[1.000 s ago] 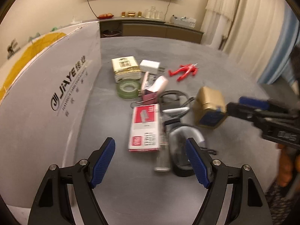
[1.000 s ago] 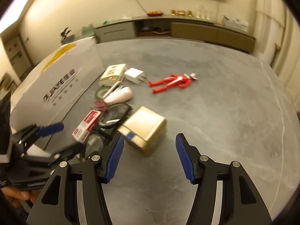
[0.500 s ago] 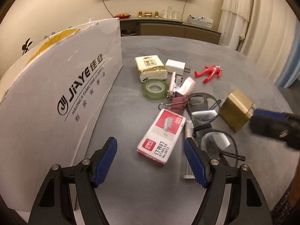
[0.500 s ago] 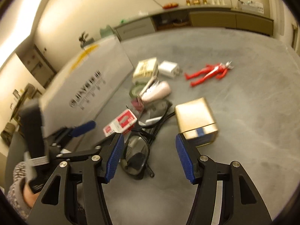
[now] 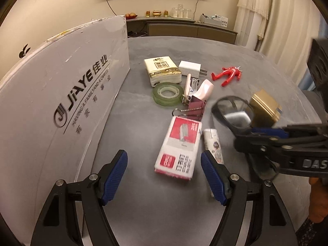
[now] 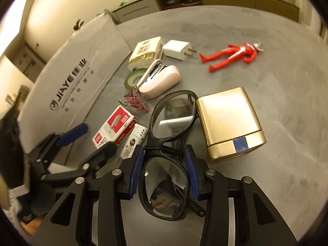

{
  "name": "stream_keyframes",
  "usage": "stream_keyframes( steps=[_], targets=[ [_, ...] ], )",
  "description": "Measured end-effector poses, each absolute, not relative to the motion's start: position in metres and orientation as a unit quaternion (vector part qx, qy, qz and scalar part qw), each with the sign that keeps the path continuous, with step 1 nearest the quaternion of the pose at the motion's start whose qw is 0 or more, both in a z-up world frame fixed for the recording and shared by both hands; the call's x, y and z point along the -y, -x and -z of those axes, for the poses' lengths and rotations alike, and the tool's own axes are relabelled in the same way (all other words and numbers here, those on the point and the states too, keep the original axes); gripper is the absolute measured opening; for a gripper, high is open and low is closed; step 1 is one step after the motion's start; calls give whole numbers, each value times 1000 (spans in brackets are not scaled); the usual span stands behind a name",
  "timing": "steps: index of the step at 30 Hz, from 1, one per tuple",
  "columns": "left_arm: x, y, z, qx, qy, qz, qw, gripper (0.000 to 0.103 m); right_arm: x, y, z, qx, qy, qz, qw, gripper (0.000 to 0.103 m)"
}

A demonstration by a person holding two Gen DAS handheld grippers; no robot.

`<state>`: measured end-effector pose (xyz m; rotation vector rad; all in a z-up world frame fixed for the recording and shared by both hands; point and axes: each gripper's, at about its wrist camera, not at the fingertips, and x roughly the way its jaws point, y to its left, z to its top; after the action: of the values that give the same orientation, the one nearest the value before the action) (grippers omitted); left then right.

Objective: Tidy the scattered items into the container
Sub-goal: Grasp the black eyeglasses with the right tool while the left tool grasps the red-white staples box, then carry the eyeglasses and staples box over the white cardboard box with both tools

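right tool (image 6: 164,170) grips black glasses (image 6: 168,143) frame.

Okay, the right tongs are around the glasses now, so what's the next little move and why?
Probably lift the black glasses straight up, then carry them toward the white box on the left. The right tongs look closed on the frame near the bridge, and the far lens lies close to the gold tin and pink stapler, so dragging sideways could knock them. The left tongs are open and empty.

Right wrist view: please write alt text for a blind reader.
The right gripper is shut on black glasses above a grey table. Nearby lie a gold tin, pink stapler, staples box and red figure.
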<state>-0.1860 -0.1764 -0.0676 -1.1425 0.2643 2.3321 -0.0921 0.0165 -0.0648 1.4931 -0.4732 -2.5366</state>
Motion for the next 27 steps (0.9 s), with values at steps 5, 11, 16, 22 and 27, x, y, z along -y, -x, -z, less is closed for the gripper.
stream_keyframes(
  steps=[5, 11, 16, 22, 27],
  targets=[
    [164, 188, 76, -99, 428, -853, 283, 56, -19, 85, 52, 171, -481, 854, 97, 43],
    [167, 193, 74, -79, 434, -850, 289, 39, -13, 78, 38, 168, -463, 862, 115, 43],
    [181, 195, 62, -49, 426, -854, 294, 39, -17, 75, 35, 174, -460, 864, 107, 43],
    [182, 189, 44, -39, 407, -859, 309, 39, -15, 70, 24, 170, -443, 873, 112, 43],
    [186, 185, 32, -32, 395, -862, 317, 39, -9, 63, 12, 158, -423, 884, 117, 43]
  ],
)
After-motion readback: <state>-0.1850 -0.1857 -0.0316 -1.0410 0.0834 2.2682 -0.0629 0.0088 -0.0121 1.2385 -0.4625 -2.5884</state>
